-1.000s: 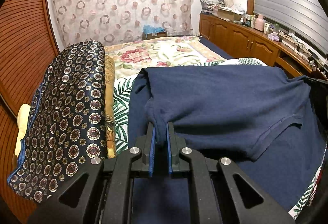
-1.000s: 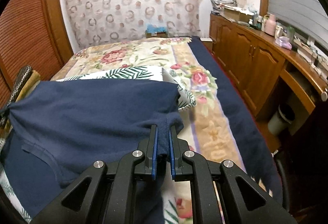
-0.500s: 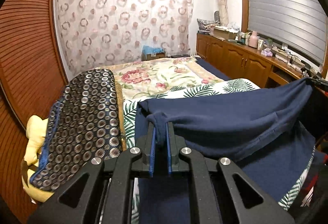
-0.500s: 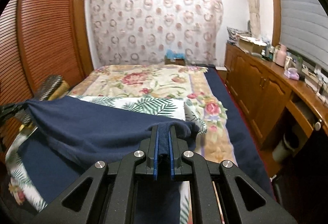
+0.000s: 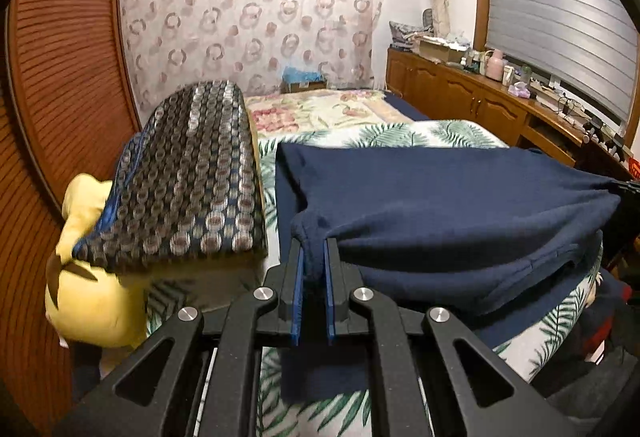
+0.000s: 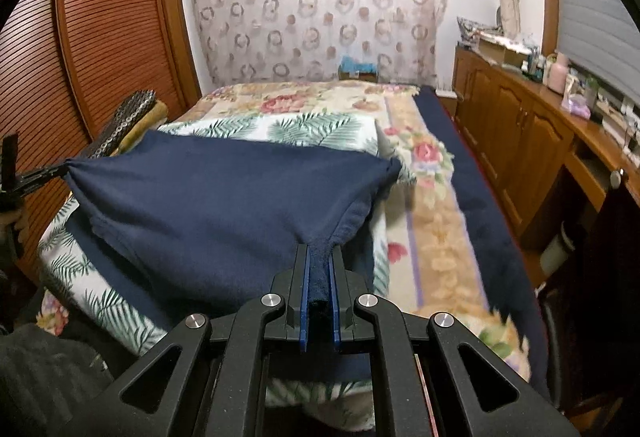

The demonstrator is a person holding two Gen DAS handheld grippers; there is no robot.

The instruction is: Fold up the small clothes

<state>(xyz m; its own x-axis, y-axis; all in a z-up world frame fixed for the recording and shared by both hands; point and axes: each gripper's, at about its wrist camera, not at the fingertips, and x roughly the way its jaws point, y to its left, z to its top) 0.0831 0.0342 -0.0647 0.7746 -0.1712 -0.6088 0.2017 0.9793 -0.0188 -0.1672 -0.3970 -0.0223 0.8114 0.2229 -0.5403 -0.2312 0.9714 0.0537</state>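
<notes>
light: dim, warm indoor | blur: slight motion smear | edges: fisheye-bent, dark corners

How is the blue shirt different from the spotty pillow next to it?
The navy shirt is one plain colour; the patterned cushion is covered in rows of small circles. The shirt is thin, limp cloth, pinched at two corners by the left gripper and right gripper and stretched between them; the cushion is thick and nobody holds it. Both are dark blue and sit over the palm-leaf cover.
</notes>
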